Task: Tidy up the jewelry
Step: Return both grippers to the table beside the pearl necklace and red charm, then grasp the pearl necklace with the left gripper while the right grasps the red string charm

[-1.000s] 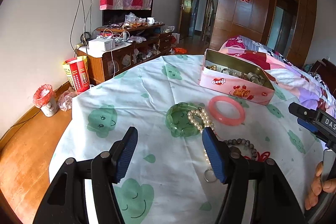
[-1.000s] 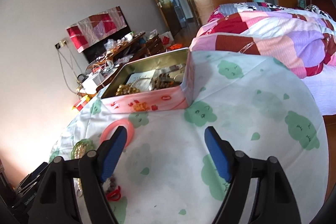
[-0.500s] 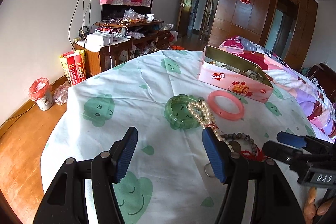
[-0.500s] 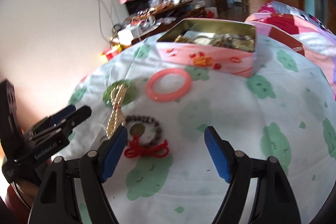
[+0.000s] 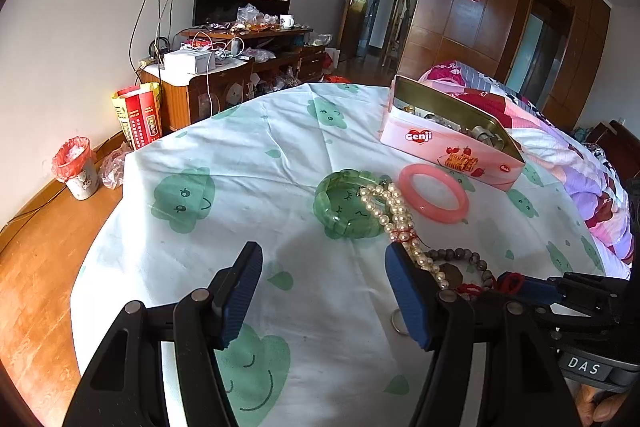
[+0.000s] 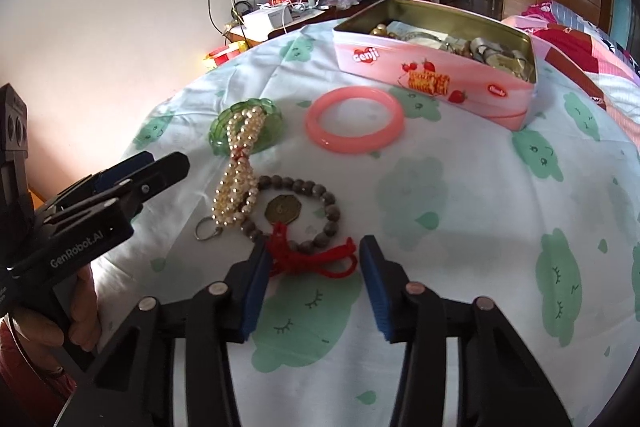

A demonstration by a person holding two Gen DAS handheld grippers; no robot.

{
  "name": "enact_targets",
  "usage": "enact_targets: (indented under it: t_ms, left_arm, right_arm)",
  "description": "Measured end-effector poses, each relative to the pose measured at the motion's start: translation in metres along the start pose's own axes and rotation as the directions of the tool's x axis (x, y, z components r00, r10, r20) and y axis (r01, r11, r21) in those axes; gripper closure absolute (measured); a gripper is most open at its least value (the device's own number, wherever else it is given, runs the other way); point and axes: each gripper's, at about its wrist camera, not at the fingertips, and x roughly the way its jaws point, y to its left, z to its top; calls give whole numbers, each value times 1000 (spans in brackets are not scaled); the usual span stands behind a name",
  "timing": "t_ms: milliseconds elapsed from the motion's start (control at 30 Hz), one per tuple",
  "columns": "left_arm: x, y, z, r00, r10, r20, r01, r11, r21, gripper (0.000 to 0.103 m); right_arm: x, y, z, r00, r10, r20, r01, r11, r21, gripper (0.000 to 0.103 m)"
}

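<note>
**Right gripper closing around red knot of bead bracelet**

Right gripper (image 6: pixel 312 267): jaws closing, red knotted cord (image 6: pixel 310 259) of the brown bead bracelet (image 6: pixel 320 215) sits between the blue pads. Left pad looks to be at the cord; right pad not yet touching. No grip yet.

Left gripper (image 5: pixel 320 291): jaws wide apart, nothing between them, over bare cloth at the near edge of the desk. Its right finger overlaps the pearl strand in view; contact can't be told.

Jewelry, outward from the grippers:
- Brown bead bracelet, brass-coloured coin tag (image 6: pixel 282 209) inside the loop, red knot on the near side.
- Pearl strand (image 6: pixel 238 171), doubled up, tied mid-length with red thread, metal ring (image 6: pixel 206 229) at the near end. Far end lies across the green bangle.
- Green bangle (image 5: pixel 346 205), translucent, chunky segments.
- Pink bangle (image 6: pixel 354 125), smooth, flat on the cloth, just beside the tin.
- Pink "Genji" tin (image 6: pixel 436 67), open, metal pieces inside, toward the desk's far edge.

Desk (image 5: pixel 248 155): round, white cloth with green cartoon clouds. Room: wooden floor, cluttered TV cabinet (image 5: pixel 224 83) on the far wall, patterned bed (image 5: pixel 560 155) past the tin, dark wooden wardrobe.
</note>
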Motion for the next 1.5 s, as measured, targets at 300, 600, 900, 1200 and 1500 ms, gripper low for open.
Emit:
enact_targets:
  t_ms: [300,600,900,1200,1500]
  left_arm:
    - [1,-2,1,1000,-9,-8,9,1000,6,39]
    - [16,-40,19,998,-21,-66,30,990,141,39]
    - [46,-50,22,970,-72,-232,105,985,136,74]
    - [15,-41,28,990,-120,-72,127,988,90,97]
    - [-5,-30,31,988,-144,48,142,989,48,97]
  right_arm:
    - [-12,-8,0,998,12,57,-13,999,30,91]
    - [-46,-48,6,957,-49,285,-19,973,231,91]
    - [-46,-70,2,946,-6,324,-99,946,307,92]
    - [-55,-83,-6,915,54,400,-202,919,339,92]
    - [-59,-103,-13,908,-2,418,-206,868,452,75]
